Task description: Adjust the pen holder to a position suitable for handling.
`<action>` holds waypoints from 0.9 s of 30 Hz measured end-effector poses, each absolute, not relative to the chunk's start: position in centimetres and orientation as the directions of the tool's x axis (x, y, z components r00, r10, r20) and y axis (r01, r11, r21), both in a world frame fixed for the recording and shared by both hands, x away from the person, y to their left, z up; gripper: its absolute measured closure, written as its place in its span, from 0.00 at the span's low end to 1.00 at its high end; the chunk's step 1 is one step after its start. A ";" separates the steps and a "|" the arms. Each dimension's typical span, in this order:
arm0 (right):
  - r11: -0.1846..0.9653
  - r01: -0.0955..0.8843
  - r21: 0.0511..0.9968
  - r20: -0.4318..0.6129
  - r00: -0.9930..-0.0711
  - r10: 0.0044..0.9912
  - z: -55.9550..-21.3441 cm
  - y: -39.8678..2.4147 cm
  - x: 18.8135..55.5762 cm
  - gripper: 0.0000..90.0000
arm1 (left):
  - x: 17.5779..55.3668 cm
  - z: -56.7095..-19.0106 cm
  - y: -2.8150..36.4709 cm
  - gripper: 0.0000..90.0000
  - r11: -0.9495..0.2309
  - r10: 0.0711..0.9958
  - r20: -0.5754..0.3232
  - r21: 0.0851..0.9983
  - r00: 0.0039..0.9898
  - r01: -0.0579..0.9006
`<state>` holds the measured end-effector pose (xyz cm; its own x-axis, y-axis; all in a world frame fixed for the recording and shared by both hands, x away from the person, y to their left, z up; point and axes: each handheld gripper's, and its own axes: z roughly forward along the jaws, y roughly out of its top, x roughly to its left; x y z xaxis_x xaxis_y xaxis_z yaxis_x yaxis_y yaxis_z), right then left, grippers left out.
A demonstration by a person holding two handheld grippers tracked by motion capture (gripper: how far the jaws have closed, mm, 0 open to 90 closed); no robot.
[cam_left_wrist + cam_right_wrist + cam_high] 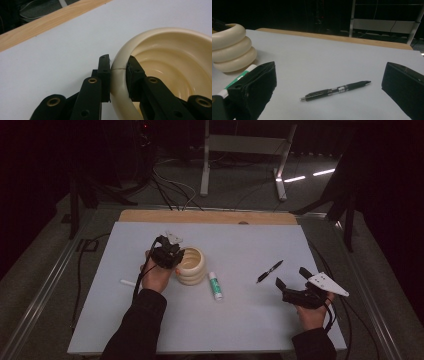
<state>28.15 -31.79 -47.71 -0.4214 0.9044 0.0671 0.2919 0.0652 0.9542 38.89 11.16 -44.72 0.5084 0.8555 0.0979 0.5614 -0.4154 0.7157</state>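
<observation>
Cream pot, one, clamped by left gripper; right gripper gapes; one pen.

Glossy cream holder (smooth, ceramic-looking) on a matt white tabletop.

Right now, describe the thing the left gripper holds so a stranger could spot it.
On the white table top, look left of centre: the left gripper clamps the rim of a cream holder. Unlike the slim glue stick and black pen nearby, it is a hollow stack of bulging rings.
</observation>
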 end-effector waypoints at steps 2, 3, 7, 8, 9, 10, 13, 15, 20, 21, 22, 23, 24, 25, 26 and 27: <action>0.066 0.292 0.954 0.066 -0.422 0.904 -47.7 -31.8 28.2 0.00 | 38.8 -44.9 11.0 0.87 -0.419 0.853 0.097 0.713 0.513 0.562; 0.066 0.292 0.954 0.066 -0.421 0.904 -47.7 -31.8 28.2 0.00 | 38.7 -44.9 11.0 0.87 -0.424 0.851 0.102 0.711 0.515 0.560; 0.069 0.292 0.954 0.064 -0.422 0.904 -47.7 -31.8 28.2 0.00 | 38.5 -45.1 10.7 0.87 -0.434 0.846 0.105 0.707 0.523 0.559; 0.069 0.293 0.954 0.064 -0.422 0.904 -47.7 -31.8 28.2 0.00 | 38.5 -45.2 10.6 0.87 -0.438 0.843 0.107 0.705 0.527 0.558; 0.069 0.293 0.953 0.064 -0.423 0.904 -47.8 -31.8 28.2 0.00 | 38.5 -45.2 10.6 0.87 -0.441 0.843 0.109 0.701 0.527 0.560; 0.070 0.293 0.953 0.063 -0.423 0.904 -47.8 -31.7 28.2 0.00 | 38.5 -45.2 10.5 0.86 -0.440 0.844 0.110 0.700 0.524 0.562; 0.070 0.294 0.953 0.064 -0.423 0.904 -47.8 -31.7 28.2 0.00 | 38.5 -45.2 10.5 0.87 -0.443 0.845 0.115 0.698 0.522 0.563; 0.070 0.294 0.953 0.064 -0.423 0.904 -47.8 -31.7 28.2 0.00 | 38.5 -45.2 10.4 0.87 -0.446 0.847 0.123 0.695 0.517 0.565; 0.070 0.294 0.953 0.064 -0.423 0.904 -47.8 -31.7 28.2 0.00 | 38.5 -45.3 10.5 0.86 -0.443 0.848 0.120 0.693 0.516 0.568; 0.071 0.294 0.953 0.063 -0.423 0.904 -47.8 -31.7 28.2 0.00 | 38.6 -45.3 10.5 0.86 -0.433 0.849 0.103 0.699 0.519 0.569; 0.071 0.293 0.953 0.062 -0.423 0.904 -47.8 -31.7 28.2 0.00 | 38.7 -45.3 10.6 0.85 -0.425 0.848 0.089 0.703 0.523 0.570; 0.071 0.294 0.953 0.063 -0.422 0.905 -47.8 -31.8 28.2 0.00 | 38.7 -45.4 10.6 0.84 -0.417 0.847 0.075 0.707 0.526 0.571; 0.070 0.293 0.953 0.063 -0.422 0.905 -47.8 -31.8 28.2 0.00 | 38.8 -45.4 10.7 0.83 -0.416 0.846 0.072 0.707 0.528 0.572; 0.069 0.293 0.954 0.064 -0.421 0.905 -47.8 -31.8 28.2 0.00 | 38.8 -45.4 10.7 0.80 -0.409 0.850 0.069 0.711 0.523 0.572; 0.068 0.292 0.954 0.064 -0.420 0.905 -47.7 -31.8 28.2 0.00 | 38.8 -45.4 10.8 0.75 -0.397 0.851 0.054 0.717 0.522 0.572; 0.066 0.292 0.954 0.066 -0.420 0.905 -47.7 -31.8 28.2 0.00 | 38.9 -45.4 10.9 0.70 -0.383 0.854 0.043 0.728 0.519 0.569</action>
